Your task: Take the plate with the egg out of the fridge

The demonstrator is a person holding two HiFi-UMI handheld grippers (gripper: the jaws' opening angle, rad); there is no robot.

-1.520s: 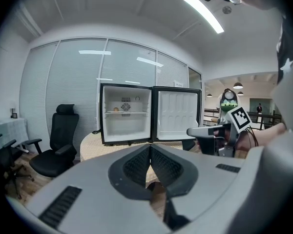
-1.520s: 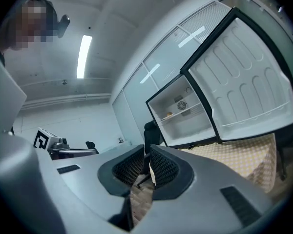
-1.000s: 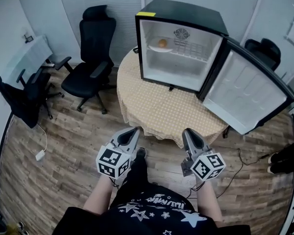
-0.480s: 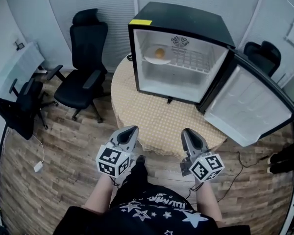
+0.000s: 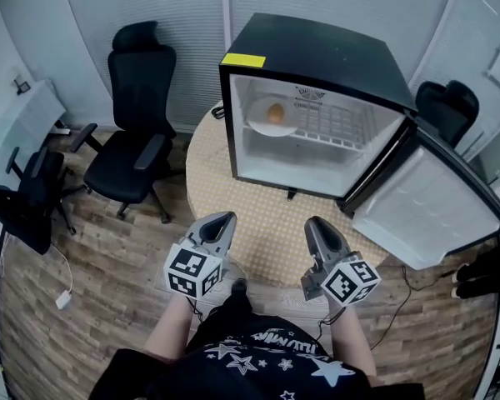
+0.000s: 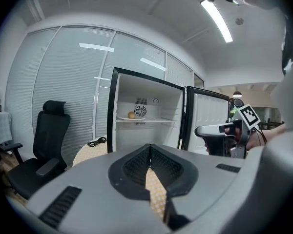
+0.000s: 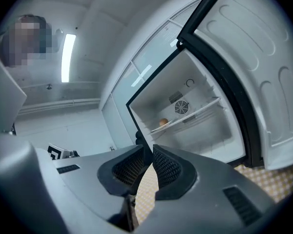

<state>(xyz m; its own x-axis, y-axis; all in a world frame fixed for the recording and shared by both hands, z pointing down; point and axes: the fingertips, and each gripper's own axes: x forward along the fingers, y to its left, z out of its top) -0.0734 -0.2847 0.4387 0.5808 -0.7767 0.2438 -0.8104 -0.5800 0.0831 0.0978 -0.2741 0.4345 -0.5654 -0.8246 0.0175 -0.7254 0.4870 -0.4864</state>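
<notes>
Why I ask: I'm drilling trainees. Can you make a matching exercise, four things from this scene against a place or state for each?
Things:
1. egg
2. fridge door
3. yellow sticker
4. round table

Places or states:
A. swung wide open
B. on the fridge top, at a front corner
C. on the plate, on the wire shelf
D. under the fridge

Pairs: 1-C, 2-A, 3-B, 4-D.
</notes>
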